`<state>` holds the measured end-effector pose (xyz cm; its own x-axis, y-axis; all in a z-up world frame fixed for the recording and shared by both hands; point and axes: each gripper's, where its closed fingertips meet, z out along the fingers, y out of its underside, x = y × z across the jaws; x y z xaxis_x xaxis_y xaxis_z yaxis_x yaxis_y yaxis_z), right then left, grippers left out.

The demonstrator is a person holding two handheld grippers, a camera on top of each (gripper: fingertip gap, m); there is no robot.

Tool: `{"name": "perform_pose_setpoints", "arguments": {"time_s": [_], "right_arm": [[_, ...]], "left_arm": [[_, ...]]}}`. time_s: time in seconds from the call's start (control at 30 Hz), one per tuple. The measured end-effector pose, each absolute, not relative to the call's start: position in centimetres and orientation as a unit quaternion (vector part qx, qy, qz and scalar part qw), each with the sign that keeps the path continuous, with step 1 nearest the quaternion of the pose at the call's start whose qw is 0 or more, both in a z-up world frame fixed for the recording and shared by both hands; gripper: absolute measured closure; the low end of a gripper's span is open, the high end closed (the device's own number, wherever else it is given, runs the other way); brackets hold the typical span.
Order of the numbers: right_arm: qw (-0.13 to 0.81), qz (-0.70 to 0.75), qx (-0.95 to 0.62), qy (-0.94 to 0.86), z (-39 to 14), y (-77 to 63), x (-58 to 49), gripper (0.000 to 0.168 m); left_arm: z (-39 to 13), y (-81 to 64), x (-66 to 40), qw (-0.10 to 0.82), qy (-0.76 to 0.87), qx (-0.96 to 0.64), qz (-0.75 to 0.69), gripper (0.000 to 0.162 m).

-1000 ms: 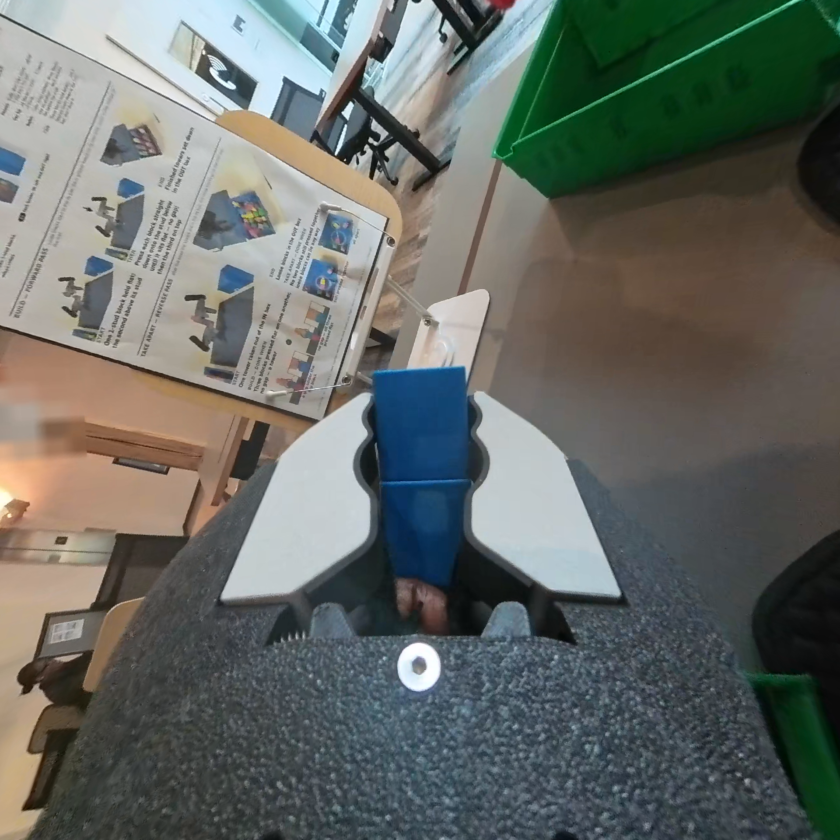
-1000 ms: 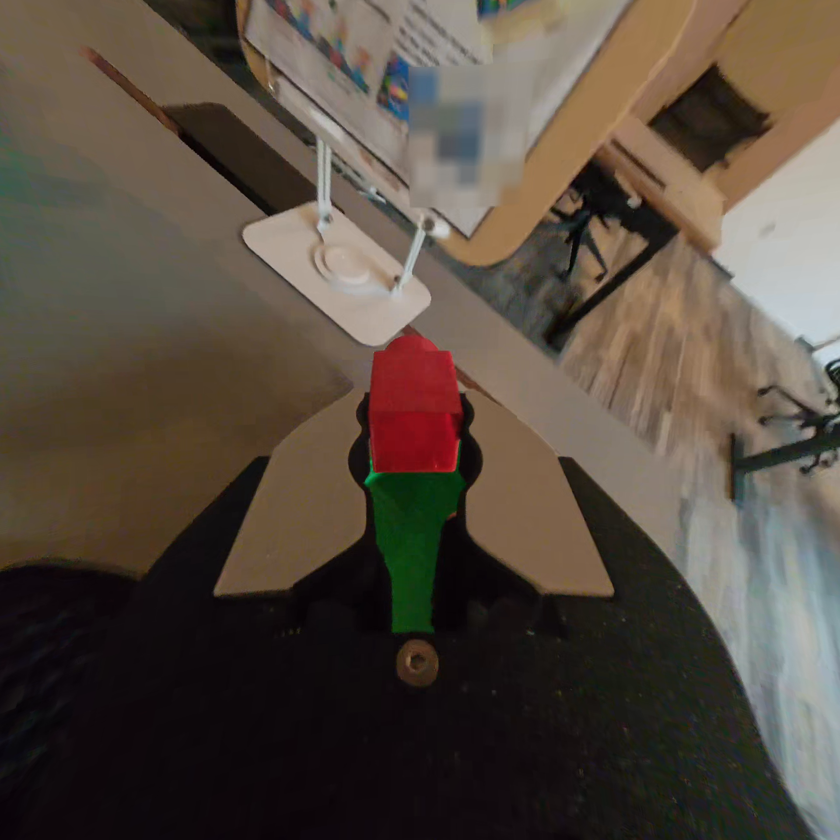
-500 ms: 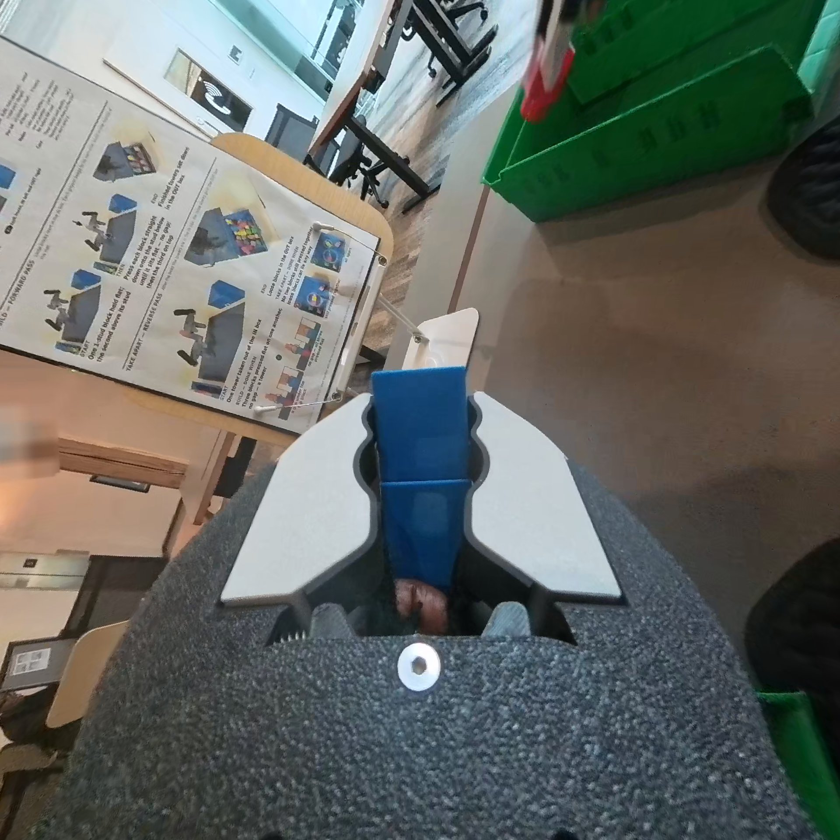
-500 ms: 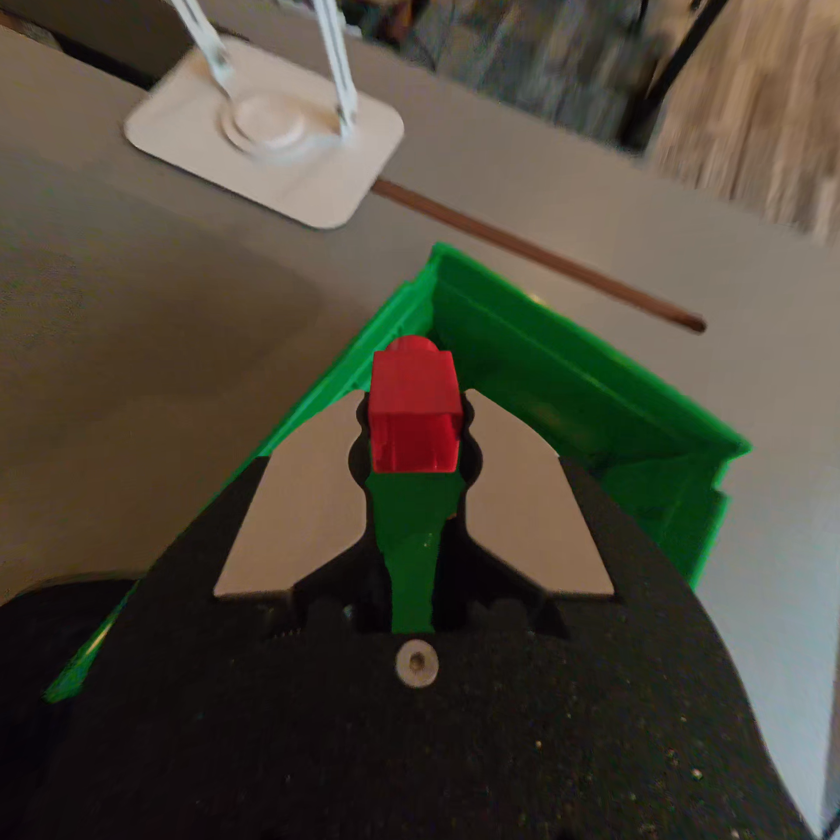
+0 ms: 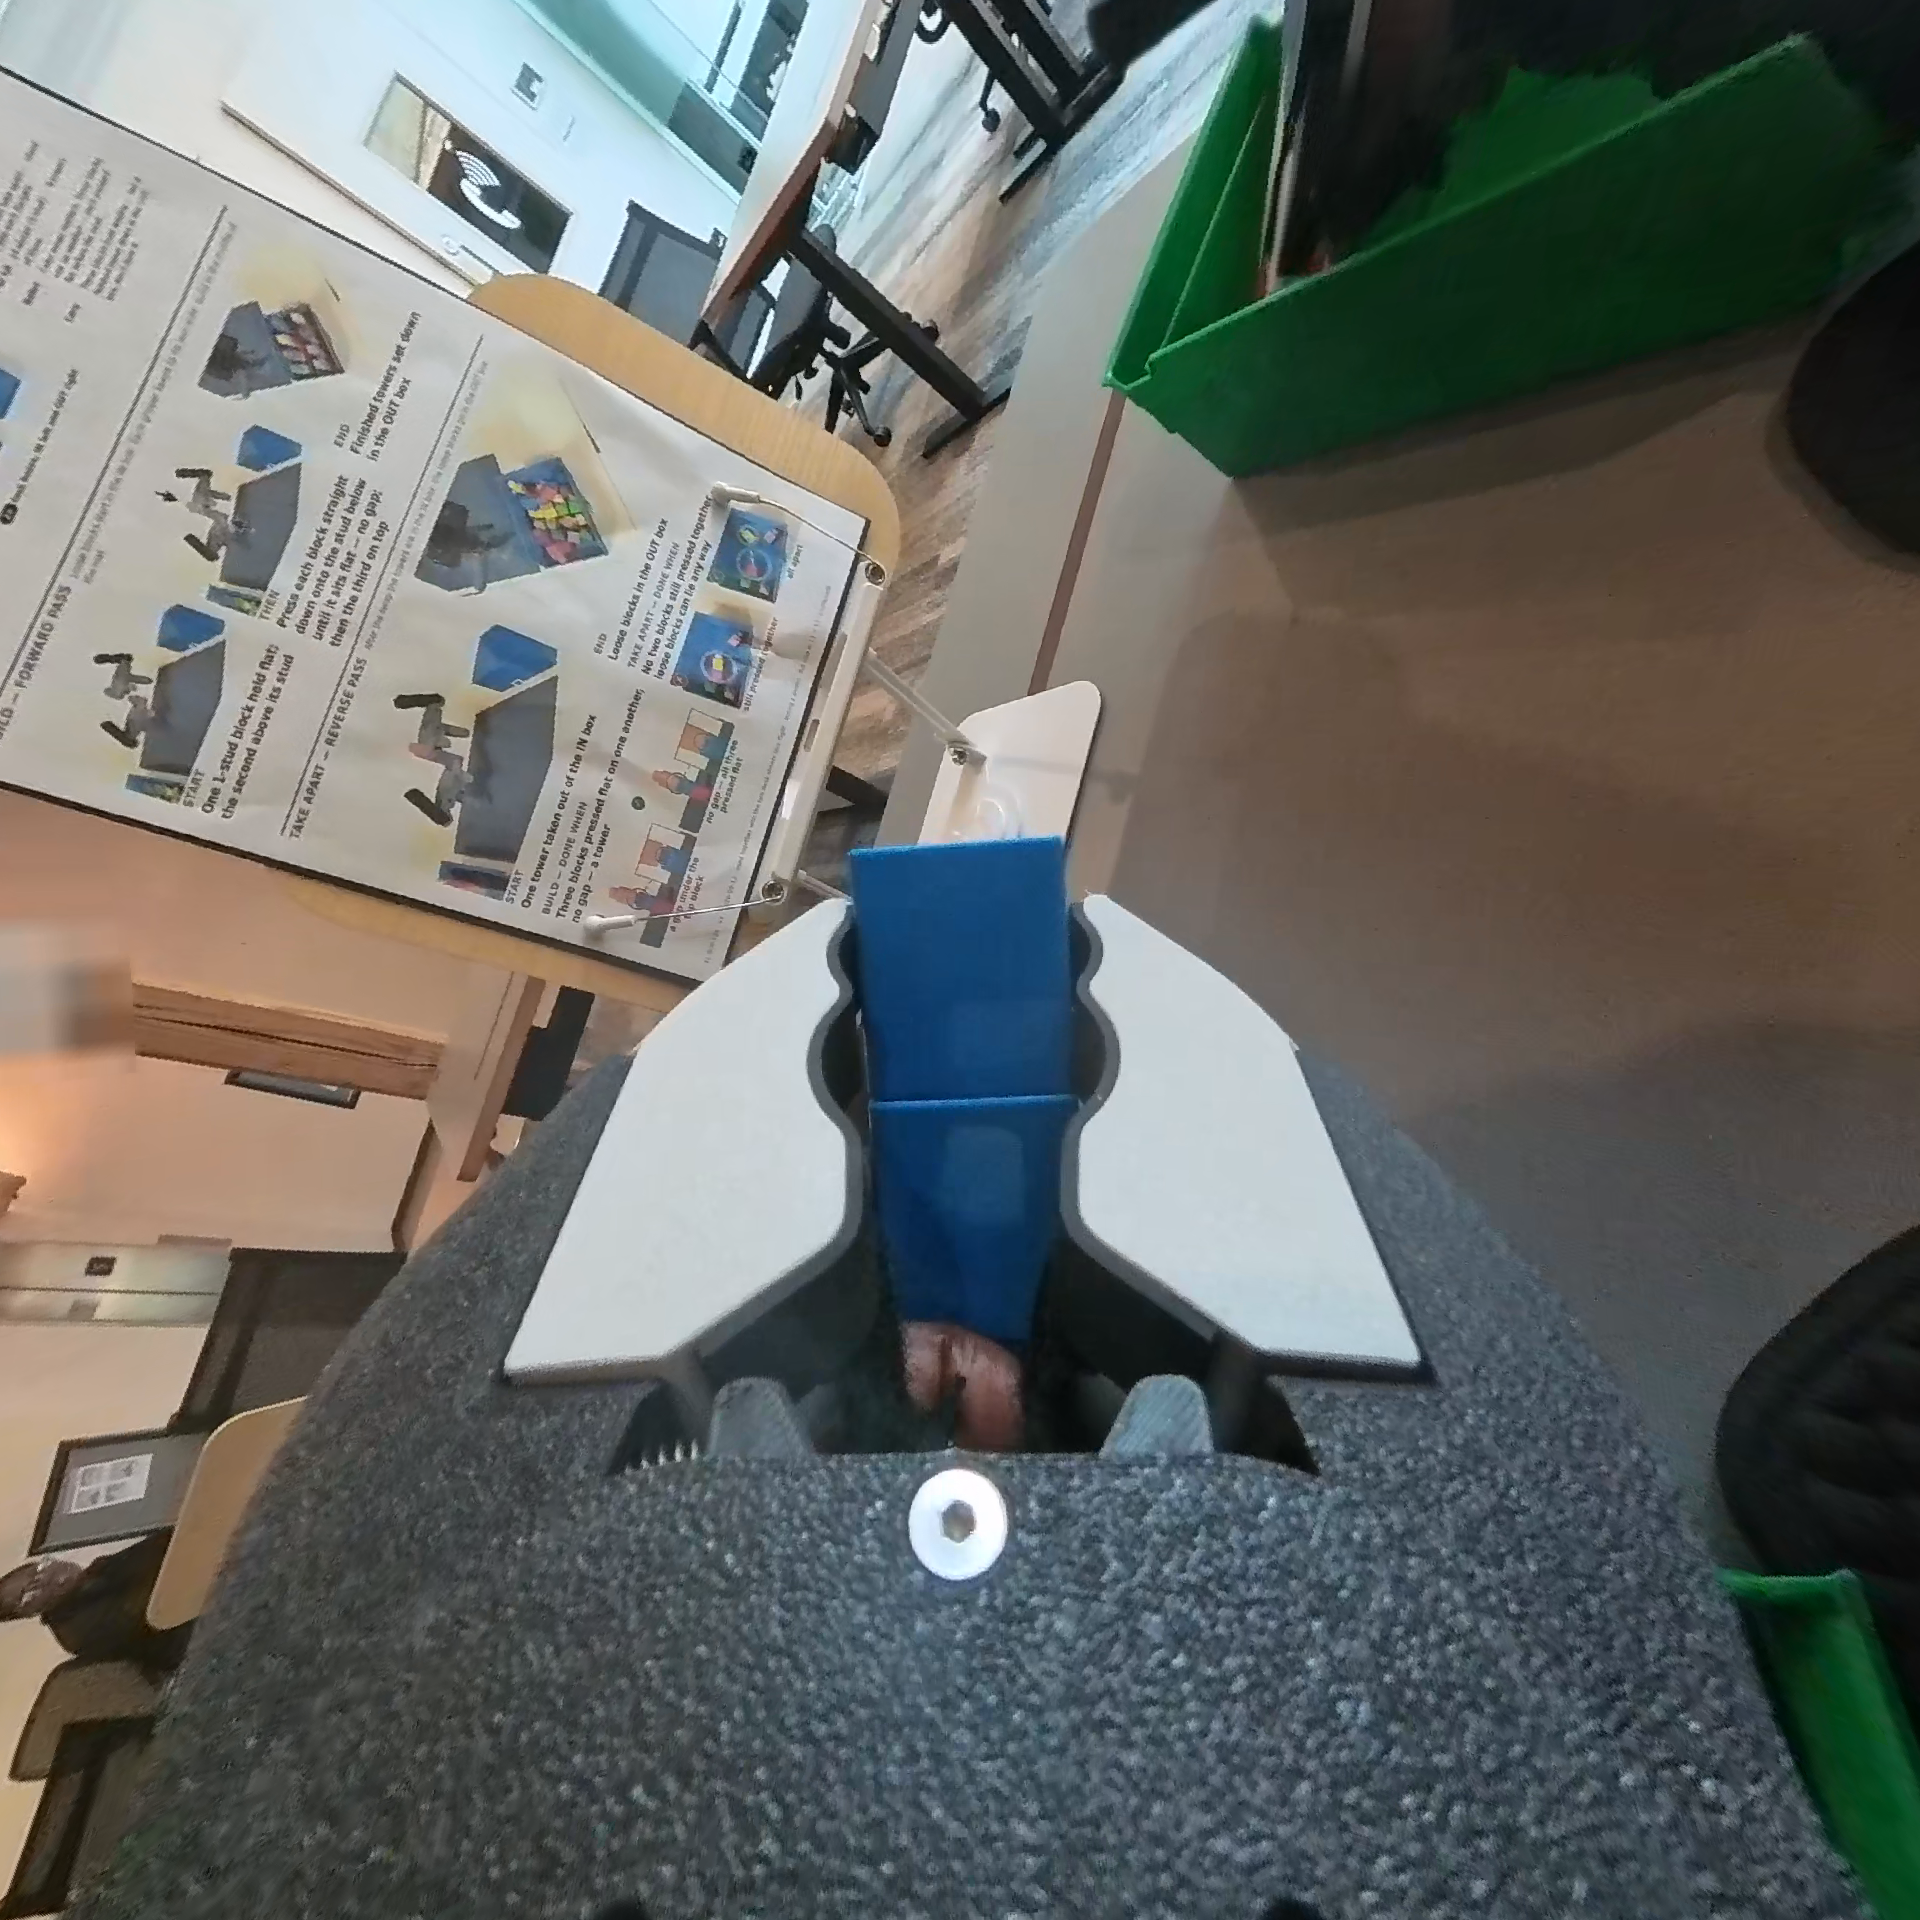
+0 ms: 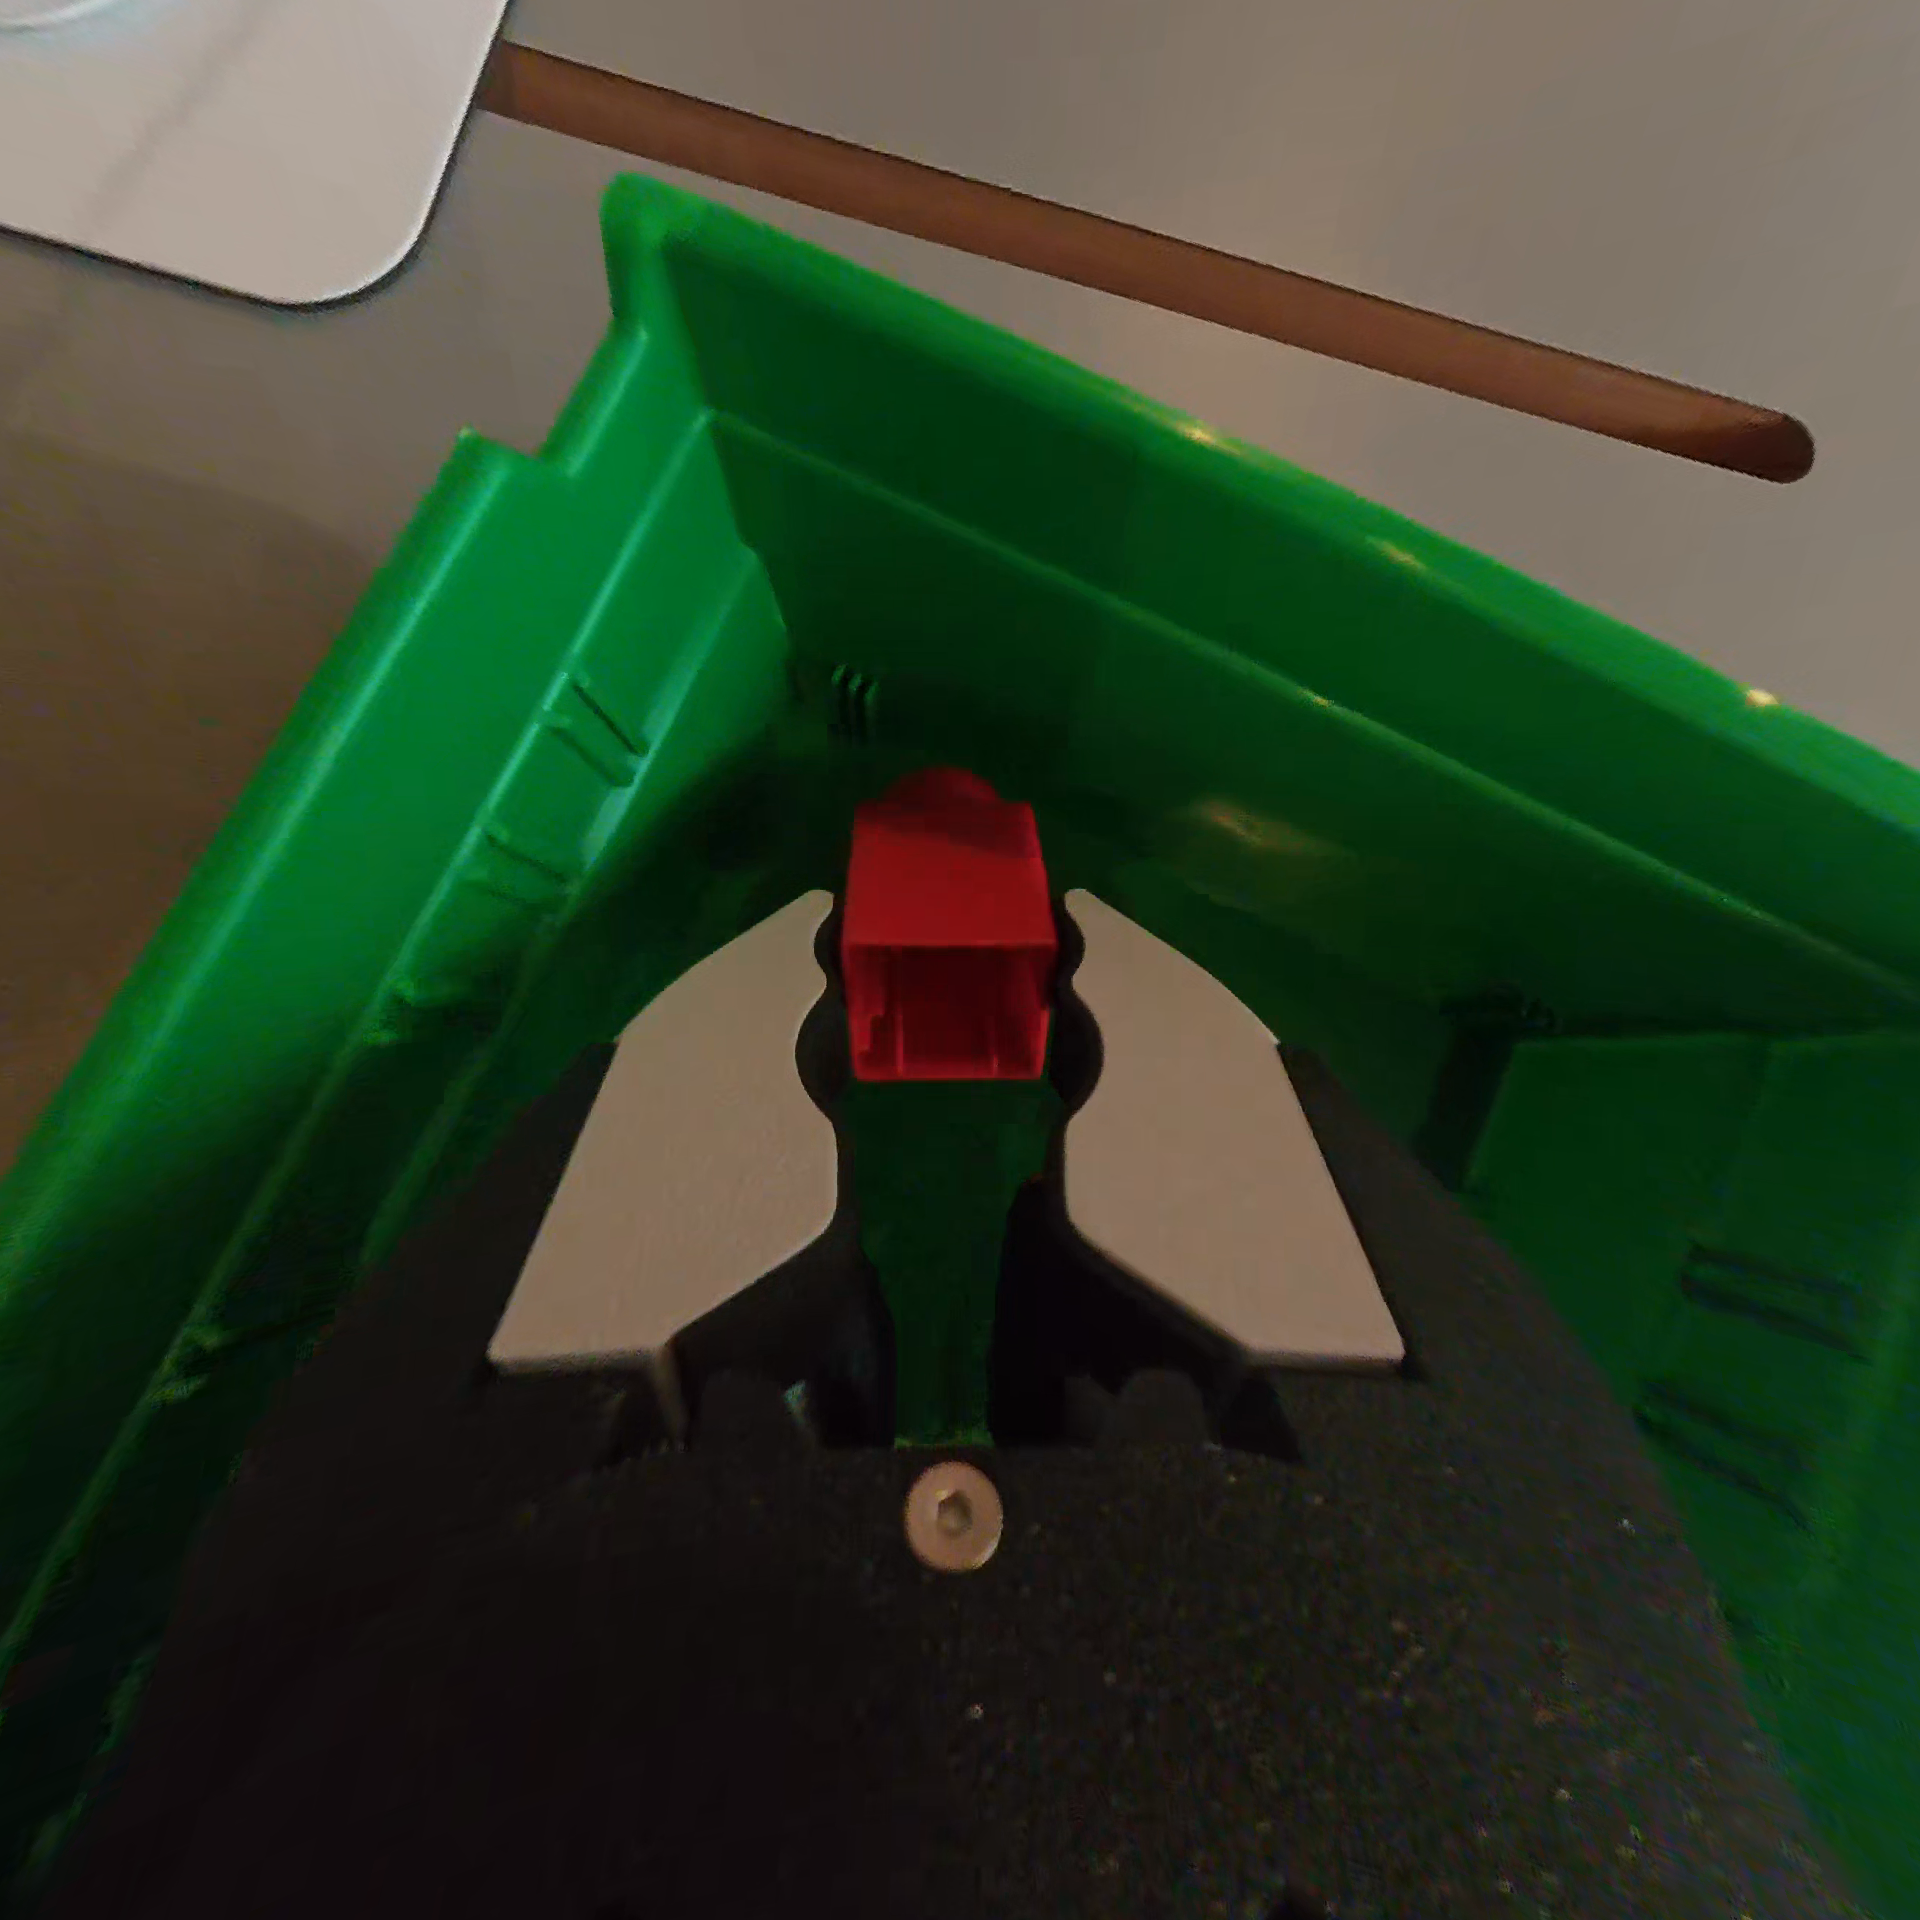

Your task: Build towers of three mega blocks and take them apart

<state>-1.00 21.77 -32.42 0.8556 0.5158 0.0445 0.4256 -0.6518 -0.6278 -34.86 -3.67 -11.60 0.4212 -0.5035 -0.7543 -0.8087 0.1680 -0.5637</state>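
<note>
Green bin (image 6: 1143,644) fills right view, jaws gripping red block (image 6: 945,935); left's clamp blue block (image 5: 961,997).

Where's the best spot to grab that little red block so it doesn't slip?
Grip the red block by its two flat side walls, coming from behind its open hollow bottom, as the right gripper does now. The flat, parallel walls suit the fingers; the rounded stud on the far end would likely slip.
</note>
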Motion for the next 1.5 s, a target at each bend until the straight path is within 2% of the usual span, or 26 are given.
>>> {"name": "perform_pose_setpoints", "arguments": {"time_s": [0.3,0.43,0.57,0.7,0.83,0.97,1.2,1.5], "right_arm": [[0.258,0.056,-0.927,-0.265,-35.2,21.1,-1.9,0.132],[0.25,0.093,-0.93,-0.251,-34.7,20.7,-2.5,0.122],[0.269,0.081,-0.929,-0.241,-32.5,20.4,-1.3,0.119],[0.345,0.041,-0.902,-0.258,-26.4,19.9,-0.7,0.12],[0.456,0.064,-0.802,-0.381,-18.6,16.8,-5.6,0.115],[0.517,0.149,-0.612,-0.579,-13.6,9.0,-14.7,0.108],[0.503,0.236,-0.376,-0.742,-12.6,-2.3,-25.5,0.11],[0.539,0.269,-0.292,-0.743,-11.9,-5.1,-29.4,0.124]], "left_arm": [[-11.6,-3.6,-35.0,0.559,0.518,-0.633,0.139,0.126],[-11.6,-3.6,-35.1,0.558,0.518,-0.633,0.138,0.126],[-11.7,-3.6,-35.0,0.559,0.518,-0.633,0.134,0.126],[-11.8,-3.4,-34.8,0.562,0.519,-0.633,0.122,0.126],[-12.0,-3.3,-34.3,0.564,0.526,-0.628,0.106,0.126],[-12.3,-3.3,-33.4,0.563,0.538,-0.621,0.087,0.126],[-13.2,-3.2,-31.4,0.546,0.567,-0.613,0.069,0.126],[-14.1,-3.2,-29.5,0.529,0.594,-0.604,0.059,0.125]]}}
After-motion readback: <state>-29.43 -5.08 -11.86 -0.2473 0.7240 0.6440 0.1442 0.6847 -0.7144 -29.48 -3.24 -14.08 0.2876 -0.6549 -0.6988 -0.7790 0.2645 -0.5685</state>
